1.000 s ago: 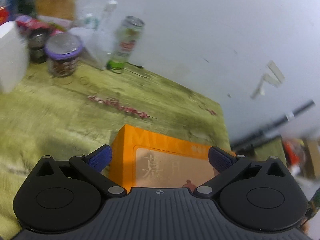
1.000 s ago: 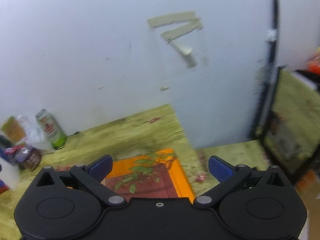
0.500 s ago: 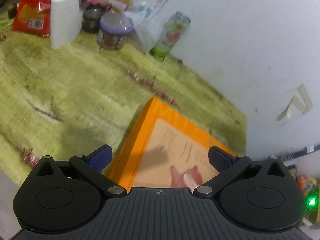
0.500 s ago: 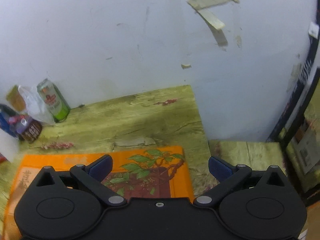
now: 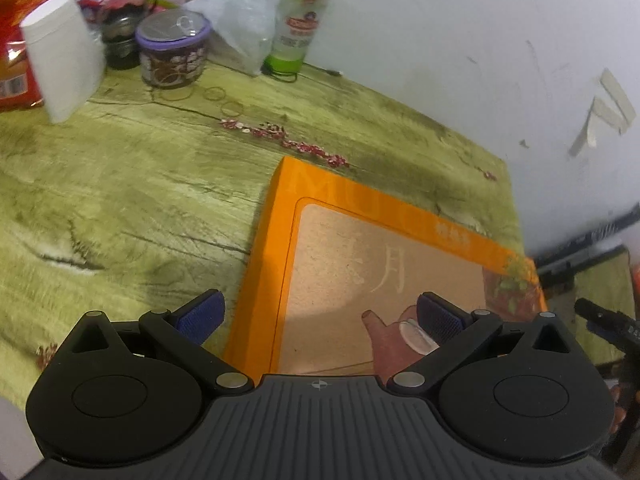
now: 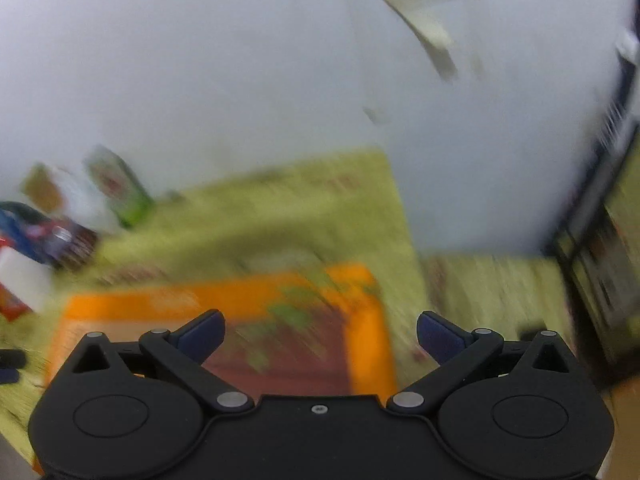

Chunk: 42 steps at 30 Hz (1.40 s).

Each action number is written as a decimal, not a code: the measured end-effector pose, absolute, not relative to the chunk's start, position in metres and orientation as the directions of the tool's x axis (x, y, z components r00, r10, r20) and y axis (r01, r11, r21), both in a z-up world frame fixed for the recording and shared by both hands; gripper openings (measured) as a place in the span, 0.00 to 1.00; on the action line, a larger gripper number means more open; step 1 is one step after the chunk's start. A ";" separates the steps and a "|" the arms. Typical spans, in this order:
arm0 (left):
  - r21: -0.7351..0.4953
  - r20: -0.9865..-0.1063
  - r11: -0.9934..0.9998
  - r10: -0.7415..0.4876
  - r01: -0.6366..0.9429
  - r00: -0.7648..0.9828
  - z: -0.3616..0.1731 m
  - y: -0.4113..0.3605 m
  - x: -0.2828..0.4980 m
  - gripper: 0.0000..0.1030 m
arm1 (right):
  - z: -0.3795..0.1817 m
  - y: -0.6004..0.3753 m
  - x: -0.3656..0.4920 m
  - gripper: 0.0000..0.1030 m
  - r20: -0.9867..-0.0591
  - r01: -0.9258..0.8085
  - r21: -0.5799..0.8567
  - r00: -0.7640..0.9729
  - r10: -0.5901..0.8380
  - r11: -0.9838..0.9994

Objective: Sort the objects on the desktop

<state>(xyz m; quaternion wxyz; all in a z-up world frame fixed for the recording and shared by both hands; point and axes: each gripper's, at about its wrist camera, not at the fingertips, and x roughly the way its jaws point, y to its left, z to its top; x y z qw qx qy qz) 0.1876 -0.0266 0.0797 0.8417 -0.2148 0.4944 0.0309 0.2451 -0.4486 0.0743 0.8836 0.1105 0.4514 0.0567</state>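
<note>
A flat orange box (image 5: 384,264) with a teapot picture lies on the green wood-grain table (image 5: 120,184). My left gripper (image 5: 320,314) hovers open above the box's near left part, nothing between its fingers. In the blurred right wrist view the same orange box (image 6: 256,312) lies below my right gripper (image 6: 320,334), which is open and holds nothing. At the far left stand a green drink can (image 5: 302,20), a purple-lidded jar (image 5: 173,53), a white container (image 5: 62,58), a dark jar (image 5: 120,46) and a clear plastic bag (image 5: 236,28).
A red snack bag (image 5: 18,36) lies at the table's far left. Several rubber bands (image 5: 218,94) rest near the jar. A white wall (image 5: 460,60) with tape strips borders the table behind. The table's right edge drops off past the box; the other gripper's tip (image 5: 608,320) shows there.
The left gripper has swung back toward the wall side, the jars and can now larger in view. The right wrist view has gone blurred from fast motion, the box shifting slightly.
</note>
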 end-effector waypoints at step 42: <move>-0.410 -0.772 0.911 -0.327 -0.034 0.545 0.019 -0.004 0.182 0.77 | -0.010 -0.467 0.260 0.93 -0.854 0.193 0.458 0.365 0.370 0.868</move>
